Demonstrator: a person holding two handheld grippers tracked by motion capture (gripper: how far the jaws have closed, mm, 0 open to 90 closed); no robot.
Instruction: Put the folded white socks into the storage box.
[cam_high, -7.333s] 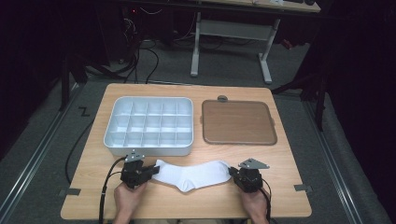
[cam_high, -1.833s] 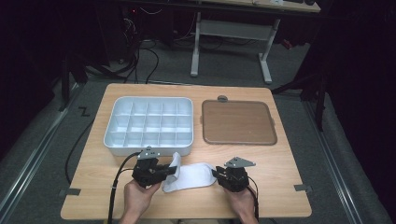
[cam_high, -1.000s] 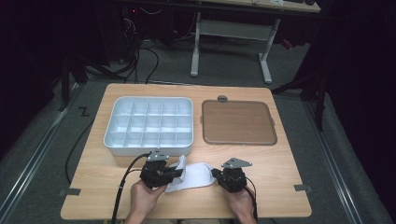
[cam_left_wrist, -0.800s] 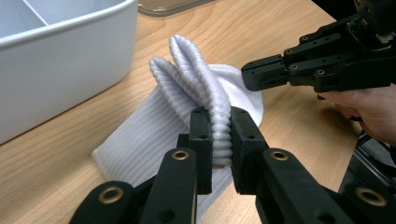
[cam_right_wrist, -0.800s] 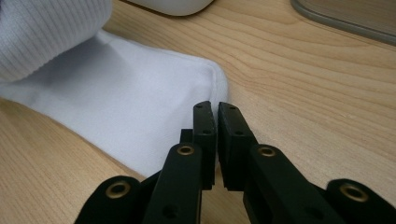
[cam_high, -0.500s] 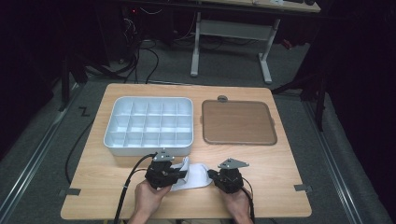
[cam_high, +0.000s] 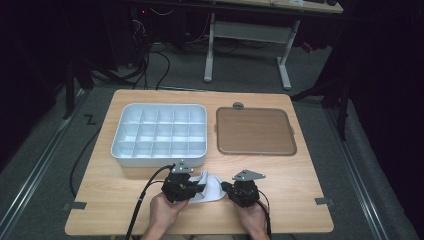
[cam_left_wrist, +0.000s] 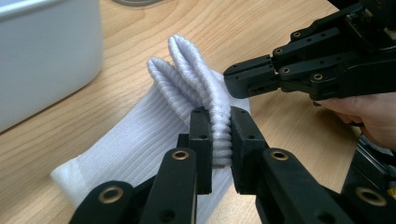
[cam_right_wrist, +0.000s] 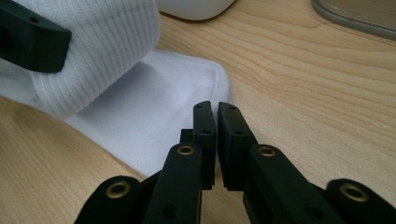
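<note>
Just beyond the left gripper (cam_high: 196, 188) the white compartment tray (cam_high: 159, 133) blocked the way forward. The right gripper (cam_high: 226, 188) had bare bench (cam_high: 290, 175) ahead and to its right, before the brown tray (cam_high: 255, 131). Between the grippers the sock (cam_high: 212, 186) left little room.

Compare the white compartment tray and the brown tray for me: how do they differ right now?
The white compartment tray is pale, deep-walled and split into a grid of small cells; the brown tray is dark, shallow and undivided. The white one sits on the left half of the table, directly beyond the sock; the brown one sits to its right, apart from it. Both are rounded rectangles and look empty.
</note>
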